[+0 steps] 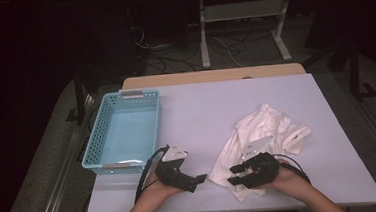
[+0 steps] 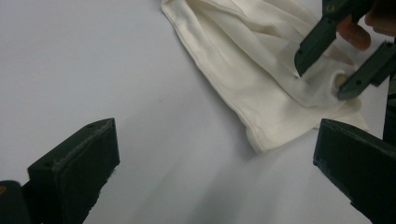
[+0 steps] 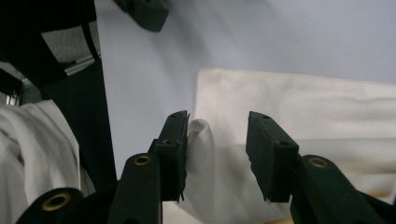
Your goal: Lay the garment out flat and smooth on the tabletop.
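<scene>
A crumpled white cloth (image 1: 262, 126) lies on the right half of the white table (image 1: 216, 104). My right gripper (image 1: 234, 175) lies over the cloth's near edge, pointing left. In the right gripper view its jaws (image 3: 217, 140) stand apart, and a raised fold of cloth (image 3: 201, 144) between them touches only the left pad. My left gripper (image 1: 199, 181) rests on the bare table just left of the cloth, pointing right. Its jaws (image 2: 215, 158) are wide open with nothing between them. The cloth's corner (image 2: 261, 107) and the right gripper (image 2: 322, 74) lie ahead of it.
A light blue plastic basket (image 1: 91, 143) stands at the table's left side, with nothing in it. The table's near edge runs just under both hands. Beyond the far edge are a dark floor, cables and a metal stand (image 1: 242, 12).
</scene>
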`<state>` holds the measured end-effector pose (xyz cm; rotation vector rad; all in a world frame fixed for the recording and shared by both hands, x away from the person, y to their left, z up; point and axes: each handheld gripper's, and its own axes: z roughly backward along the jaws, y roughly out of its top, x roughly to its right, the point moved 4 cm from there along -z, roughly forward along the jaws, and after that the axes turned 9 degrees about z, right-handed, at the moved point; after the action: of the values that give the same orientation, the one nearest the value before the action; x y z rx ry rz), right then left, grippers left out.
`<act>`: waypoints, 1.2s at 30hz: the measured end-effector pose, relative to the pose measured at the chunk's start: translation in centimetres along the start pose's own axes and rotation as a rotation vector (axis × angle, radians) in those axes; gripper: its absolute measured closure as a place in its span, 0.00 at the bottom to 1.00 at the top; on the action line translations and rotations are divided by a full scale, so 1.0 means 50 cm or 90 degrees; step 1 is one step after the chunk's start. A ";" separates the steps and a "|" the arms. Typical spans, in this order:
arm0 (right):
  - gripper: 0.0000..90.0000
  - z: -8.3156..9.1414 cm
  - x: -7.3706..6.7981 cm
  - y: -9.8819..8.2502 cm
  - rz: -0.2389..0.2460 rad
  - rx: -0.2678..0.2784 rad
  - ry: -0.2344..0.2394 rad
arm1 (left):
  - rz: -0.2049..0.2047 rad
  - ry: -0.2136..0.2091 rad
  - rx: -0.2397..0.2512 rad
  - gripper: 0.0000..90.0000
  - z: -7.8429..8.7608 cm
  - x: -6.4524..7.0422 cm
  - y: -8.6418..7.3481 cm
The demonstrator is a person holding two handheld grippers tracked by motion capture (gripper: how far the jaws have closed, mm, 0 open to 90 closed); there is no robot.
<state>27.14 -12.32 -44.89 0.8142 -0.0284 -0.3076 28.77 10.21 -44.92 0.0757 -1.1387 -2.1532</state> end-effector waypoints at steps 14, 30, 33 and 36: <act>0.45 0.048 0.062 -0.018 -0.053 0.049 -0.089 | -0.004 -0.003 -0.003 0.00 -0.002 0.002 0.000; 0.44 0.069 0.125 -0.055 -0.126 0.039 -0.160 | -0.004 -0.002 -0.004 0.00 -0.003 0.002 -0.001; 0.47 0.065 0.119 -0.051 -0.123 0.040 -0.150 | -0.003 -0.002 -0.005 0.00 -0.003 0.002 -0.001; 0.54 0.055 0.117 -0.050 -0.125 0.032 -0.142 | -0.004 -0.002 -0.006 0.00 -0.004 0.002 -0.001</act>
<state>31.66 -17.54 -45.35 0.8308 -0.1659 -0.5843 28.73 10.04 -45.07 0.0721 -1.1306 -2.1651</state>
